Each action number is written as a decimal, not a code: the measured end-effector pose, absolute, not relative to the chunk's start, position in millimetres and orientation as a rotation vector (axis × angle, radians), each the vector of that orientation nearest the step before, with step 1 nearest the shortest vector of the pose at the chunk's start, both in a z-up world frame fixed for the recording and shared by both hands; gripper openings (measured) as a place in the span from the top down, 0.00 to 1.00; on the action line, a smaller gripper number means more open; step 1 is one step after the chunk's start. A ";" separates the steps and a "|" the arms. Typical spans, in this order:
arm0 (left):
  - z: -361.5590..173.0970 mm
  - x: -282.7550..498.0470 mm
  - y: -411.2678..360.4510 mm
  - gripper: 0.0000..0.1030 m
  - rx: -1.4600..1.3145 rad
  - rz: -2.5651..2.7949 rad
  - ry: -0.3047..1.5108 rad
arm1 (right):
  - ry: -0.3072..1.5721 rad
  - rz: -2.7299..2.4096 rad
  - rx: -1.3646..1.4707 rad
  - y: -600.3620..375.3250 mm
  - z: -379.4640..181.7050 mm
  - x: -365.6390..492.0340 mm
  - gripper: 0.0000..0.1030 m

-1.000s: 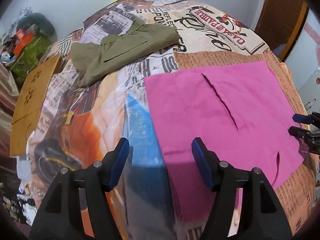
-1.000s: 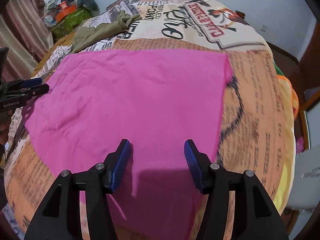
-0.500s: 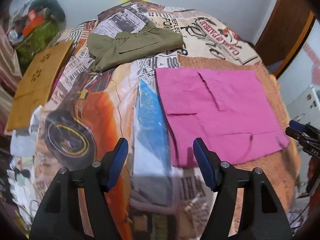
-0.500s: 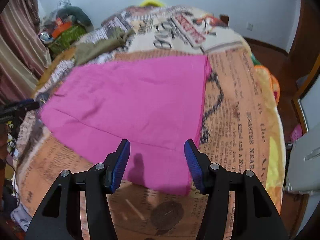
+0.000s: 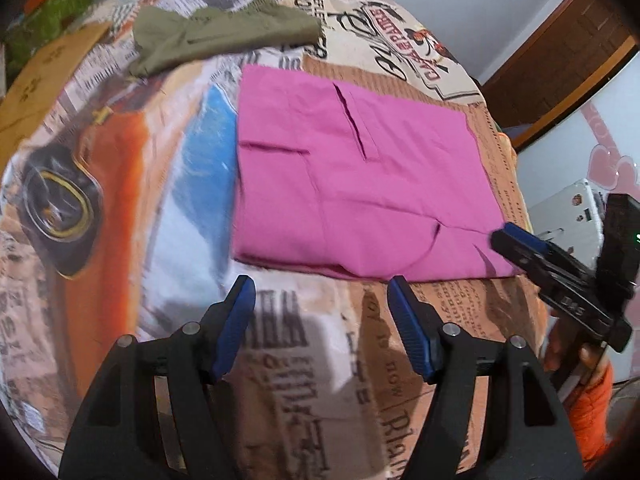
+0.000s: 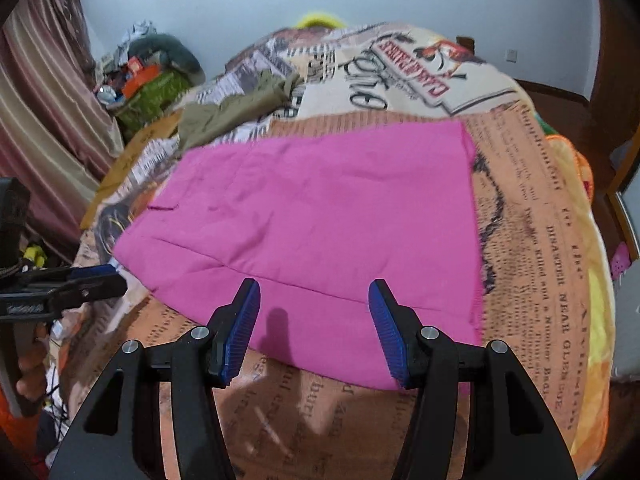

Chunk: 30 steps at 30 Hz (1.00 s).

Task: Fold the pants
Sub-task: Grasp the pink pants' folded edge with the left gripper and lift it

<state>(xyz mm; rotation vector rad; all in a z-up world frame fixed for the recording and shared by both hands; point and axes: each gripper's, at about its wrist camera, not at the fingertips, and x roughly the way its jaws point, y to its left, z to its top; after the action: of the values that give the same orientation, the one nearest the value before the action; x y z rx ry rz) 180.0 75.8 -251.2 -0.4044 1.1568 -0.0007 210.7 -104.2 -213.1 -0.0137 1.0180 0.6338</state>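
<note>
Both grippers hang spread and empty: the left gripper [image 5: 320, 300] just short of the pink pants' [image 5: 360, 184] near edge, the right gripper [image 6: 314, 304] over that edge. Pants lie folded flat on the printed bedspread [image 6: 540, 240]. Olive garment [image 5: 224, 32] sits well beyond, a curtain [image 6: 44, 120] at the side.

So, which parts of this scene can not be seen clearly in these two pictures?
- Layers of the pink pants: only the top face shows in both views; the fabric hides what lies beneath.
- Green pants: smeared by motion blur in the left wrist view; partly bunched in the right wrist view.
- Pile by the curtain: too small and blurred in the right wrist view.
- Right gripper: its far finger is hidden behind the near one in the left wrist view.
</note>
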 end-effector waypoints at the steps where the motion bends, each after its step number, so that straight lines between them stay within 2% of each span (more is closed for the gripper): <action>1: -253.5 179.9 74.4 0.33 -0.416 -0.001 1.156 | 1.033 0.634 -0.011 -103.4 -217.1 213.0 0.49; 6: -256.7 183.6 76.7 0.21 -0.485 -0.031 1.151 | 1.091 0.642 -0.008 -105.5 -234.5 217.4 0.49; 19: -271.4 206.8 105.3 0.21 -0.795 -0.010 1.075 | 1.093 0.682 -0.024 -108.1 -236.2 214.7 0.49; 21: -271.8 207.3 109.6 0.31 -0.814 0.033 1.067 | 1.093 0.686 -0.024 -107.3 -236.3 215.3 0.49; 23: -271.6 208.9 111.3 0.54 -0.795 0.090 1.072 | 1.092 0.689 -0.021 -107.1 -236.4 216.1 0.48; 25: -272.8 210.2 112.1 0.62 -0.780 0.128 1.078 | 1.092 0.690 -0.019 -107.6 -236.5 215.6 0.48; 30: -271.3 212.5 109.8 0.74 -0.740 0.144 1.080 | 1.092 0.690 -0.020 -107.2 -235.9 215.8 0.49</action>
<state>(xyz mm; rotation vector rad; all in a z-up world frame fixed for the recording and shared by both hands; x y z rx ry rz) 212.5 109.8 -271.3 -0.7401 1.0795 0.1443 215.8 -107.2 -235.9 -0.0198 1.0917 0.6902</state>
